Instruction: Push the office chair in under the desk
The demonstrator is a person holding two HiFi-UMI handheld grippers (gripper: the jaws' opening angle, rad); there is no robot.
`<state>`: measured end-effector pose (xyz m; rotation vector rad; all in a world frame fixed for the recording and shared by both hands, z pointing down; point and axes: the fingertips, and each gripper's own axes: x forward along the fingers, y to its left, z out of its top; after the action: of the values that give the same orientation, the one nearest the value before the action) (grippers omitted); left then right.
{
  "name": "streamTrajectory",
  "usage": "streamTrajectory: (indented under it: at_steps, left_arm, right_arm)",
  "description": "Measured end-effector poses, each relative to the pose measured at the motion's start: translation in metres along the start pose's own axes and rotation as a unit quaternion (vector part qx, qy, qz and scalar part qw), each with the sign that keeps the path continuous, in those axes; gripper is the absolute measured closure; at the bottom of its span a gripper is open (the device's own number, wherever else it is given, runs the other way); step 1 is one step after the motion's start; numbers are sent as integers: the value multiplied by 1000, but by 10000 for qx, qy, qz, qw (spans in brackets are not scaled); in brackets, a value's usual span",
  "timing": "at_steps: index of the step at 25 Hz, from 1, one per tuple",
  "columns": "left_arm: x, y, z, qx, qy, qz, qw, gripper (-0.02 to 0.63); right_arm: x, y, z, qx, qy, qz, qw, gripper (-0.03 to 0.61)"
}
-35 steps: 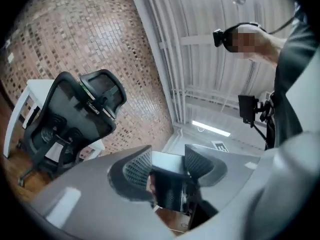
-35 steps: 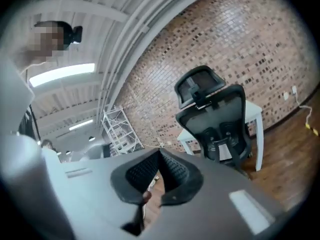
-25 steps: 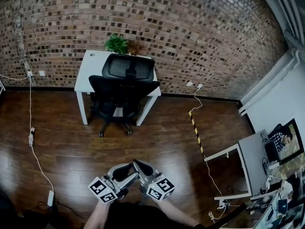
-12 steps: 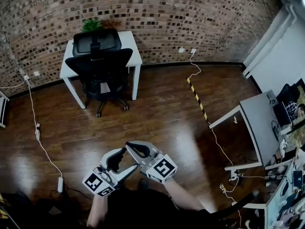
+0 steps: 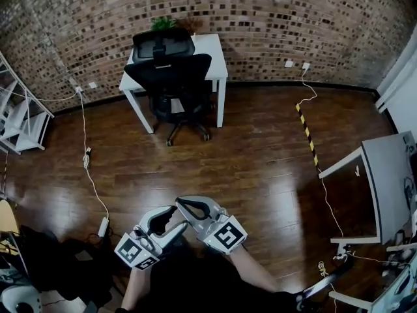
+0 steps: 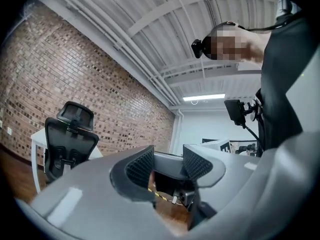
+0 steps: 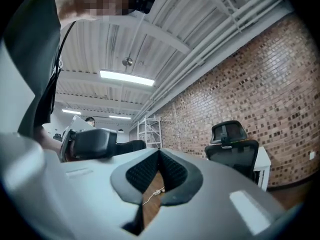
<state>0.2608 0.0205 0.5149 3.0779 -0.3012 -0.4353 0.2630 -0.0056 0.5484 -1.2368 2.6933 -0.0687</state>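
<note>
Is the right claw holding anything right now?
No, the right claw is shut, its jaws meeting with nothing between them.

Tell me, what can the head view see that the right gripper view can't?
Only the head view shows the potted plant on the desk and the yellow-and-black floor tape. Only the right gripper view shows the ceiling with its long lamp. Both show the black office chair at the white desk, against the brick wall.
</note>
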Motion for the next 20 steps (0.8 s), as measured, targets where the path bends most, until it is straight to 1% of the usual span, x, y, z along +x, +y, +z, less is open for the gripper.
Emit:
streamTrajectory:
  at_steps: [2,4,5,6,8,9,12,16,18,20]
  left_arm:
    - [-24,-25,3,-37,-123,112,9999,347]
    - [-46,-27,-1,-157,-371,196,9990,351]
    - [-51,-19,-5,-229,-483,225,9983,350]
    - [-51,-10,-11,-293,-569,245,9976,349]
    - [-46,3,-26,-375,-679,239,9967,336]
    - [-43,5,-33,-393,-720,214,9964,330]
    - [-47,3,-39,-394,-855,124,9955,314]
    - [-70,5,-28,-414,-1056,94,9935,314]
    - [-78,-5,-17,-411,-1118,85,9928,314]
    - [-83,-27,1,-384,-1128,36,9929,314]
  right_arm:
    - [-12,32,-9,-159,34,45,9999,571]
    - [-6,48,-28,-365,6,89,9993,571]
    - [3,45,-38,-563,-4,124,9983,571]
    - [10,37,-49,-888,52,171,9959,571]
    - [15,19,-71,-1552,335,271,9869,571]
    - [15,14,-79,-1680,440,301,9843,571]
    - [14,13,-92,-1705,569,232,9834,571]
    - [28,38,-85,-1851,655,292,9801,571]
    - [25,52,-76,-1914,654,298,9789,571]
    - [14,74,-51,-1750,388,216,9836,571]
